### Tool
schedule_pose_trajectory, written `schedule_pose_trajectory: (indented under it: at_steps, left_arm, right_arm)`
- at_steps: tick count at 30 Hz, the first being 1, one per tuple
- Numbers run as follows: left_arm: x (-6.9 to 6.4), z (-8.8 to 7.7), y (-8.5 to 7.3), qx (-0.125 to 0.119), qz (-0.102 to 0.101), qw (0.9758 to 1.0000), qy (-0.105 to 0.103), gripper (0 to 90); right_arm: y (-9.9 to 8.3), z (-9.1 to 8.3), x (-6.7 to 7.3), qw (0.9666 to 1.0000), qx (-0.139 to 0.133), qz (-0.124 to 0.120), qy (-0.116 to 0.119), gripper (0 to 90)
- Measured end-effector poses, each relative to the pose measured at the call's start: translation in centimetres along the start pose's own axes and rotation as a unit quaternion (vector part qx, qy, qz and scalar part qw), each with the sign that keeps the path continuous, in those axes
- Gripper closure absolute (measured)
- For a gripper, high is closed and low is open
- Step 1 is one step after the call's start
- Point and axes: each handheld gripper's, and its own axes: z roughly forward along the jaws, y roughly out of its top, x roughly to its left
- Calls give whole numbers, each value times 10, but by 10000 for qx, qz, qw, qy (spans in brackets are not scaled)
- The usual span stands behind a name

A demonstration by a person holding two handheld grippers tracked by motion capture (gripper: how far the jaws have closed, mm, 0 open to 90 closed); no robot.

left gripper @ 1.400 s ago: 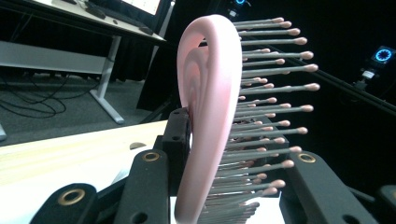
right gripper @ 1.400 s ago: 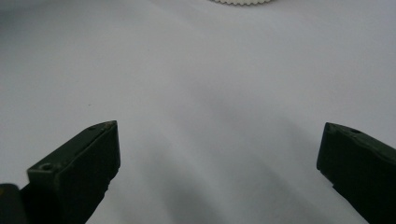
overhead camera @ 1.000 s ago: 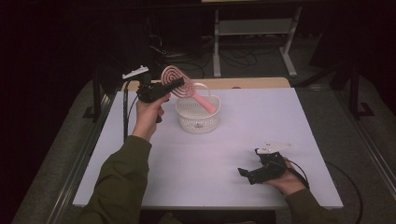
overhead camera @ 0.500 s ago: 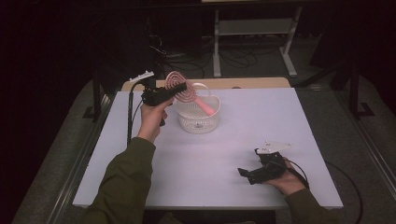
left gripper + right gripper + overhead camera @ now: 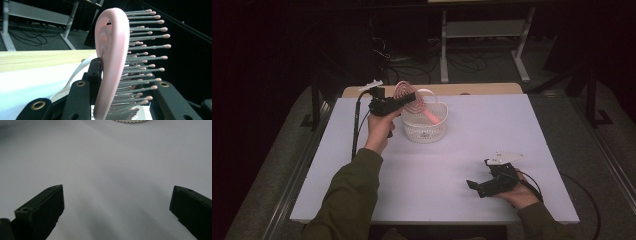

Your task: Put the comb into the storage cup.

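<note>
White worktop point(image 5: 452, 165), dark room behind. My left fingers point(image 5: 117, 82) clamp the pink hairbrush point(image 5: 409, 101) by its head, handle angled into the white basket point(image 5: 424, 131) just below, ready for depositing. My right fingers point(image 5: 117, 207) rest released, idle.

- The high view looks forward and down from above the person's side, taking in the whole white table point(image 5: 452, 165).
- The left gripper view sits very close behind a pink hairbrush point(image 5: 112, 60), facing level across the table.
- The right gripper view looks low along the tabletop; it shares the white basket point(image 5: 130, 121) with the high view.
</note>
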Motion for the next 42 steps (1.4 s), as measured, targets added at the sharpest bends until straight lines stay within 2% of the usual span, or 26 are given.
schedule_pose_trajectory:
  at_steps: [12,17,22,27,42]
  left_arm:
    - [4,6,-8,71,-69,9999,90,642]
    - [4,7,-10,142,10,9998,133,642]
    - [5,8,-14,178,-24,9997,145,642]
    - [8,8,-16,173,-75,9997,126,641]
    - [22,3,-18,253,-54,9994,213,619]
  right_arm:
    - [0,0,0,10000,-8,-1,4,0]
    - [0,0,0,10000,-8,-5,7,0]
    - [0,0,0,10000,-6,-6,9,0]
    - [0,0,0,10000,-18,-7,7,0]
    - [0,0,0,10000,2,-15,8,0]
